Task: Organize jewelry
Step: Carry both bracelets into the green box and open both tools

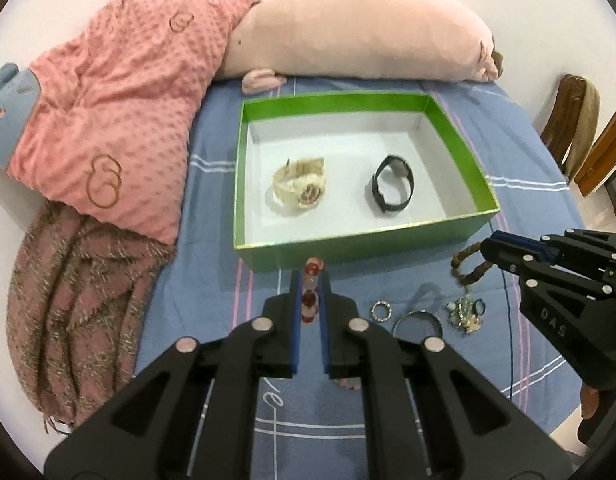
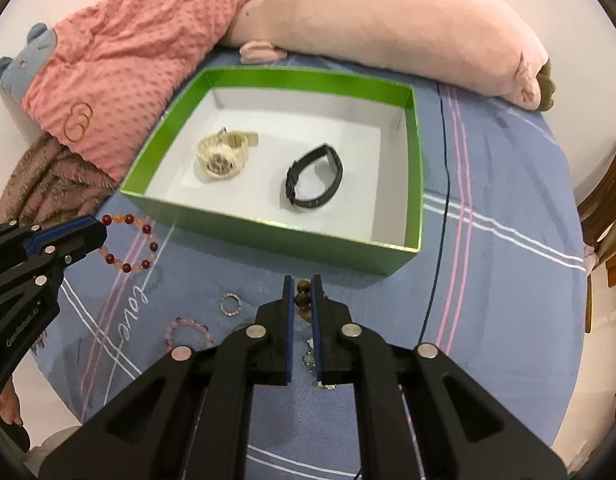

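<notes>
left wrist view: a red and pink bead bracelet [image 1: 311, 294] is pinched between the pads of the left gripper [image 1: 310, 280].
right wrist view: a brown bead bracelet [image 2: 302, 300] is pinched in the right gripper [image 2: 302, 285].
box: a green box [image 1: 448, 120] is seen just beyond both claws, on the blue bedsheet [image 1: 211, 184].
inside box: a cream watch [image 1: 301, 190] is laid to the left, a black watch [image 1: 392, 185] to the right, well apart.
loose pieces: a small ring [image 1: 382, 311], a bangle [image 1: 418, 320] and a charm cluster [image 1: 466, 312] are left between the claws.
under right claw: a pale purple bead bracelet [image 2: 187, 334] is seen to its left.
</notes>
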A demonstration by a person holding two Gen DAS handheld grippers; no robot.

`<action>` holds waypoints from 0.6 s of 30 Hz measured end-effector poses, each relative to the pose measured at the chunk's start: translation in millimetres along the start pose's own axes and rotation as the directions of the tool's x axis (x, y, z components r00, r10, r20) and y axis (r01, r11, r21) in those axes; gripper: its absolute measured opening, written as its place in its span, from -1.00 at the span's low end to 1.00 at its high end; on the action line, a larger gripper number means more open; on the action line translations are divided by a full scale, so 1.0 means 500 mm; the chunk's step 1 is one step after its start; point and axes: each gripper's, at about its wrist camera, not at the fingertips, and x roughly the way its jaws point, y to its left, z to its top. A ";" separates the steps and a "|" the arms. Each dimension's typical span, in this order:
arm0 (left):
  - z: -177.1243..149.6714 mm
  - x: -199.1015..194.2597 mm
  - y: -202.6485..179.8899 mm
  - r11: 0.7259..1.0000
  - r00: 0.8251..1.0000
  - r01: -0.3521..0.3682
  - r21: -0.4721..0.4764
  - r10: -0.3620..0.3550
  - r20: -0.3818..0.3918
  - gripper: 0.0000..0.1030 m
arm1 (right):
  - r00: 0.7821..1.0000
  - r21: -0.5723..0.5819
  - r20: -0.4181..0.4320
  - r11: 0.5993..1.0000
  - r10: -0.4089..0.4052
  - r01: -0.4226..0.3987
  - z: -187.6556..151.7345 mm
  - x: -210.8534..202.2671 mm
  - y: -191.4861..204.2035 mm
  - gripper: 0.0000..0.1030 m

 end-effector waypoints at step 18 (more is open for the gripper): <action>0.041 -0.068 -0.008 1.000 0.995 -0.012 0.007 0.011 0.095 -0.85 | 0.996 0.000 0.095 1.000 -0.003 0.003 0.041 -0.070 0.007 -0.86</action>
